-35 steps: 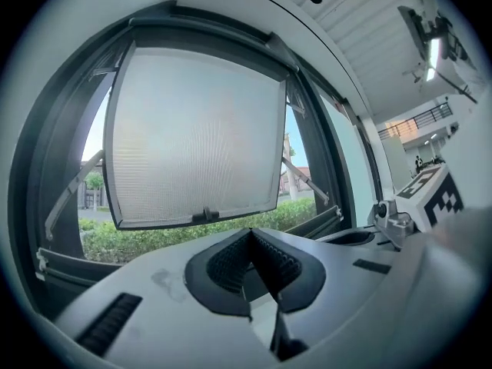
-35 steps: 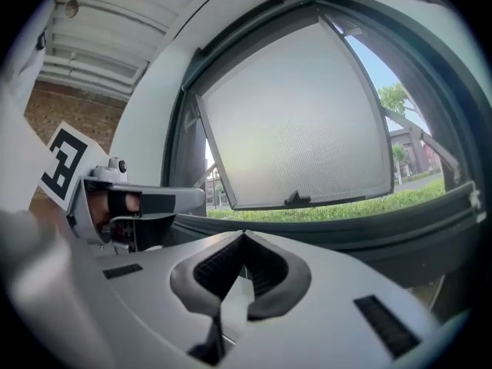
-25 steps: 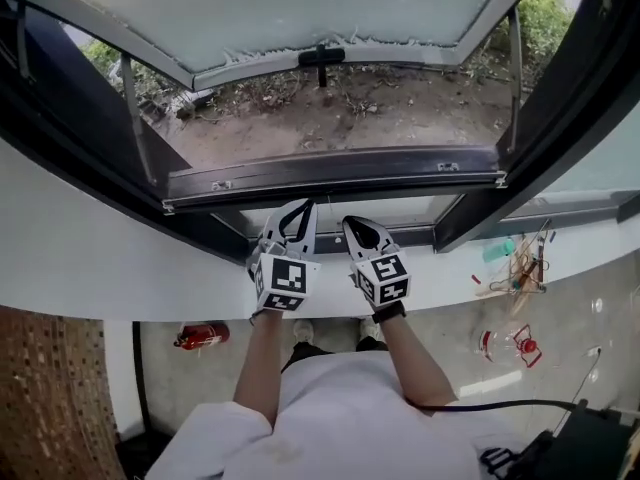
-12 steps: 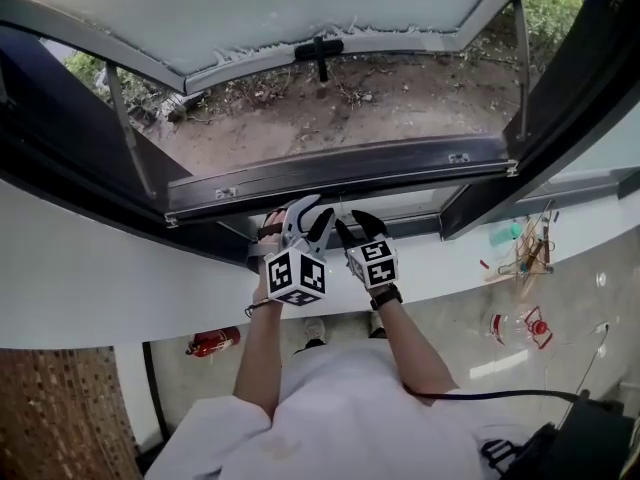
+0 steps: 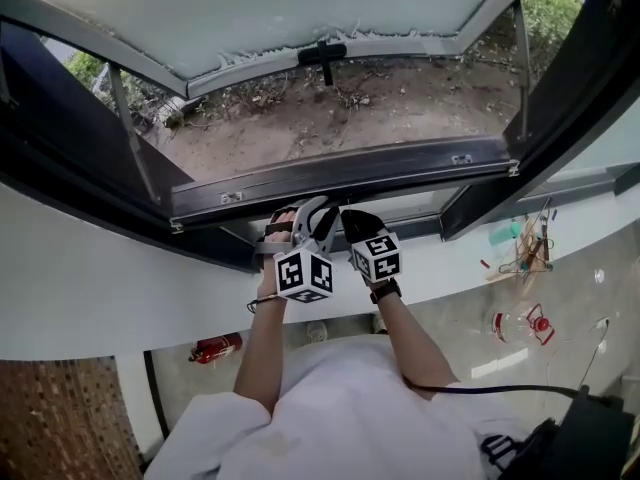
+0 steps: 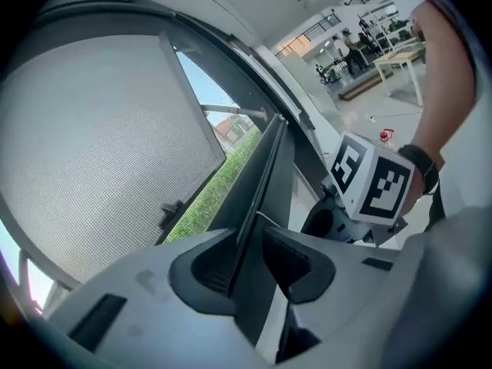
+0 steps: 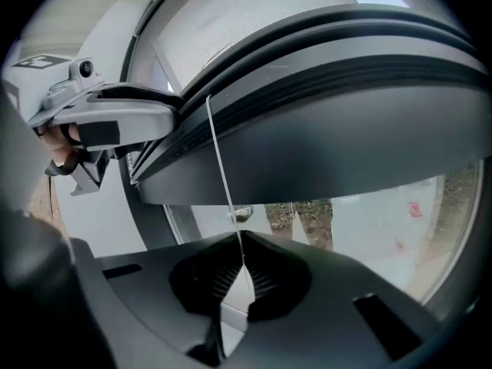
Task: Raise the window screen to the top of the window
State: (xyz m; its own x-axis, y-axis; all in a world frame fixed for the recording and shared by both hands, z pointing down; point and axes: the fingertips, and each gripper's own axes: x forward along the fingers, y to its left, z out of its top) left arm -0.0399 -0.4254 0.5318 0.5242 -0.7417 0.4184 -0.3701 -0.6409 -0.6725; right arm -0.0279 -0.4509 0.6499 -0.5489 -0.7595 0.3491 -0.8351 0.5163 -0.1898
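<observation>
**Head view:** the left hand-held gripper (image 5: 316, 211) and right hand-held gripper (image 5: 350, 218) meet over the white sill (image 5: 120, 278). The window screen's dark bar (image 5: 340, 176) sits low at their 12 o'clock.

**Left gripper view:** the left jaws stand apart, astride the bar's edge.

**Right gripper view:** the right jaws, just closed, pinch a thin white cord (image 7: 219, 160) rising toward 12 o'clock.

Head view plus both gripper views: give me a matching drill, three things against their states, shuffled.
Things:
1. left claw
2. right claw
3. fire extinguisher

States:
A. red, on the floor
B. shut on the thin white cord
C. open, edge of the dark bar between the jaws

Pairs: 1-C, 2-B, 3-A.

Note: the left claw's jaws have just been opening; the right claw has just closed on the cord.
</observation>
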